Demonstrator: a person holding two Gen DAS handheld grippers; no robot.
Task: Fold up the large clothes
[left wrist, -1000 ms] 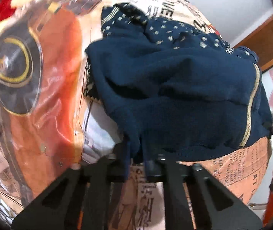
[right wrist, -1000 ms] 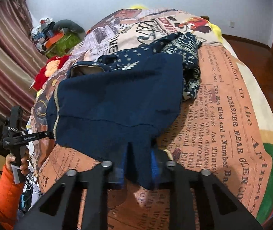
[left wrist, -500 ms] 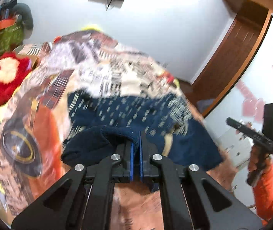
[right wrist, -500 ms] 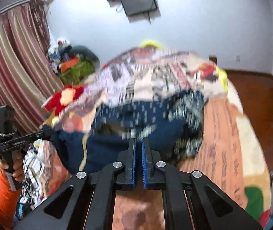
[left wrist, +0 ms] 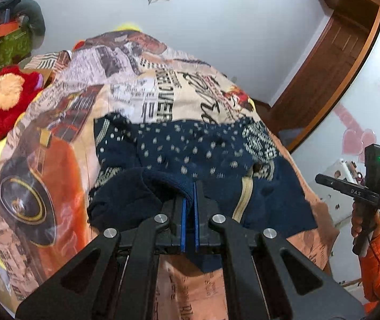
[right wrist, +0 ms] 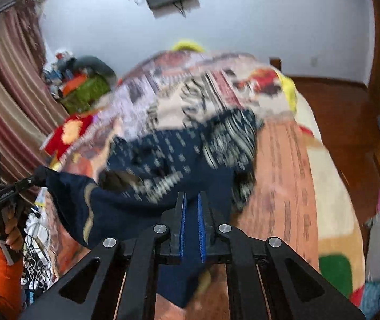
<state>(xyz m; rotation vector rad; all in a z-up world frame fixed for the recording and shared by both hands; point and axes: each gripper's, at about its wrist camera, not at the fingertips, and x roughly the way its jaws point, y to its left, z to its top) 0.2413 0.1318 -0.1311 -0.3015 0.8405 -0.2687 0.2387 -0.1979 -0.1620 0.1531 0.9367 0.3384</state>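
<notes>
Fold is early stage. Navy sweater (left wrist: 190, 154) lies on the bed (left wrist: 56, 138), far half flat with the dotted pattern up, near hem lifted off the bedspread. Left hand-held gripper (left wrist: 189, 200) is clenched on a bunched fold of the navy fabric. Right hand-held gripper (right wrist: 191, 208) is clamped on the other hem corner; cloth hangs below its jaws. That view is motion-blurred. Left to do, by my read: carry the hem over, lay it flat, release, then fold in sleeves and sides.
</notes>
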